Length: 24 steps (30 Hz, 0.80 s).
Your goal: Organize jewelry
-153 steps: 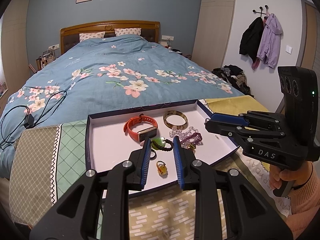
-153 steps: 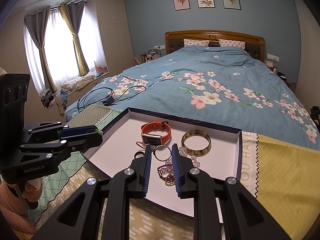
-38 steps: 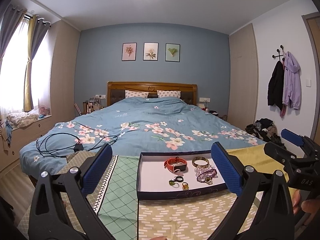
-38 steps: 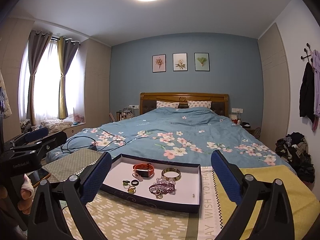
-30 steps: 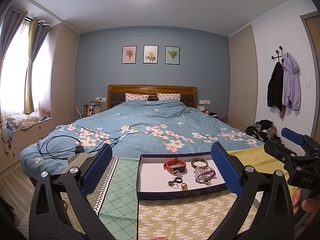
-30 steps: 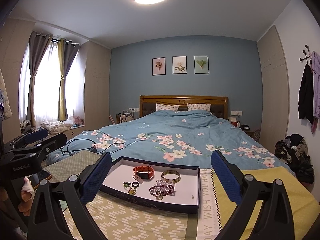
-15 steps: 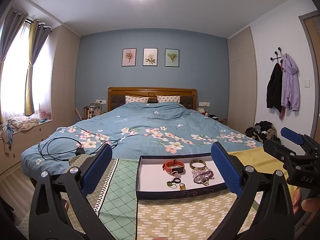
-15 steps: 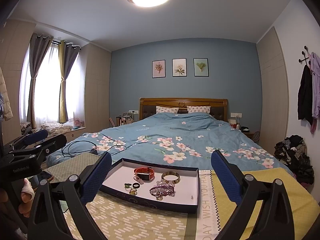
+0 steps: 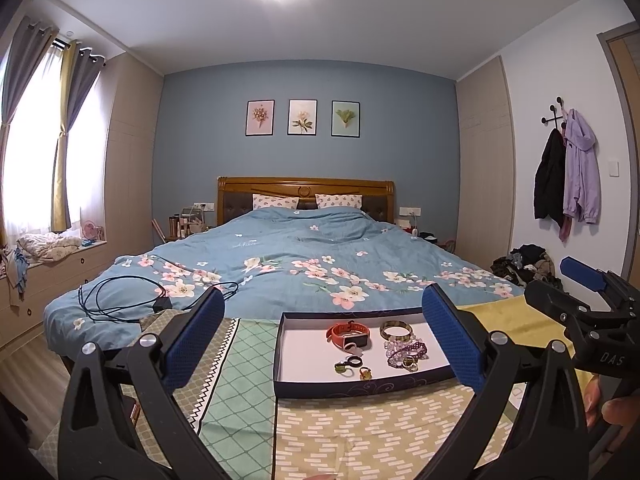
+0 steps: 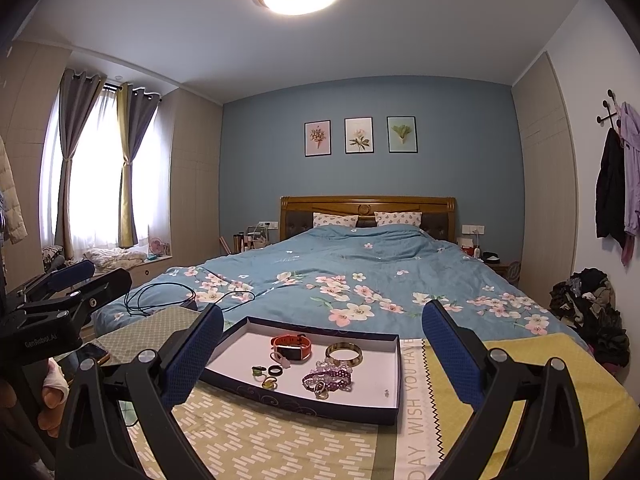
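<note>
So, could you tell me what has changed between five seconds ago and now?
Both grippers have pulled up and back from the tray: the left gripper and right gripper, nearly shut low over the jewelry before, now stand wide open and empty. The orange watch, gold bangle, bead bracelets and rings lie where they were.

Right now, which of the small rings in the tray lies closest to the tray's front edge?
The yellow amber-coloured ring, at the front of the dark blue tray. The green ring and black ring lie just behind it.
</note>
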Each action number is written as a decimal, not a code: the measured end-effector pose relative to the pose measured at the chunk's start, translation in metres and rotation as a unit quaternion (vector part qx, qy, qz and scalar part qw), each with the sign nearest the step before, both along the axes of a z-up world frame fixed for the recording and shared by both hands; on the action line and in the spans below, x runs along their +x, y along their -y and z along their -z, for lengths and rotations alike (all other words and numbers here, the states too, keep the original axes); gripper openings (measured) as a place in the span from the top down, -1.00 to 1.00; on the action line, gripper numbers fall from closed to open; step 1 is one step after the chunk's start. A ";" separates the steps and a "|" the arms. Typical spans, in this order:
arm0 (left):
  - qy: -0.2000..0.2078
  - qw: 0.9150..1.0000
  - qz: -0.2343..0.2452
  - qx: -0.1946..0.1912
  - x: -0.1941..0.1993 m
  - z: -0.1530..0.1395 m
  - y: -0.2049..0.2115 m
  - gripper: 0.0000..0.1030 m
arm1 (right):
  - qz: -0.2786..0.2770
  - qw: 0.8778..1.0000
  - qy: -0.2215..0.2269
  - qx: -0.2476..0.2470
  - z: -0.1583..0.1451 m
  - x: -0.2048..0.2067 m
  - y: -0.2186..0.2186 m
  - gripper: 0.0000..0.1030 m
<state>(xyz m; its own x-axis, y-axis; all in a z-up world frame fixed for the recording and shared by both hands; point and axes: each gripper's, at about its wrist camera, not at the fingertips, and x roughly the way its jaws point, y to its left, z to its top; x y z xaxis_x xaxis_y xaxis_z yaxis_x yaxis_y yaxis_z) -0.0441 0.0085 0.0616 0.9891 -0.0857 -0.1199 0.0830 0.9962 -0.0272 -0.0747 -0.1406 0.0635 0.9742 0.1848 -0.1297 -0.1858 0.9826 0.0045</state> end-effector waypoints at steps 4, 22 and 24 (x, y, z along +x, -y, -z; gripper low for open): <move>-0.001 1.000 0.000 0.001 0.000 0.000 0.000 -0.89 | -0.001 1.000 0.000 0.000 0.000 0.000 0.000 -0.86; -0.003 1.000 -0.003 0.006 0.004 0.006 0.001 -0.89 | -0.001 1.000 -0.007 0.004 0.003 0.000 0.000 -0.86; -0.006 1.000 -0.003 0.004 0.006 0.008 0.001 -0.89 | -0.001 1.000 -0.009 0.004 0.004 0.001 0.000 -0.86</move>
<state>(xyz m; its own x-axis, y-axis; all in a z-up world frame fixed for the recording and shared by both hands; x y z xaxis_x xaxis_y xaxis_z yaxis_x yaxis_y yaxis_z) -0.0379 0.0074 0.0539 0.9881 -0.0786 -0.1319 0.0766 0.9969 -0.0201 -0.0735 -0.1407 0.0598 0.9715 0.1870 -0.1455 -0.1867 0.9823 0.0158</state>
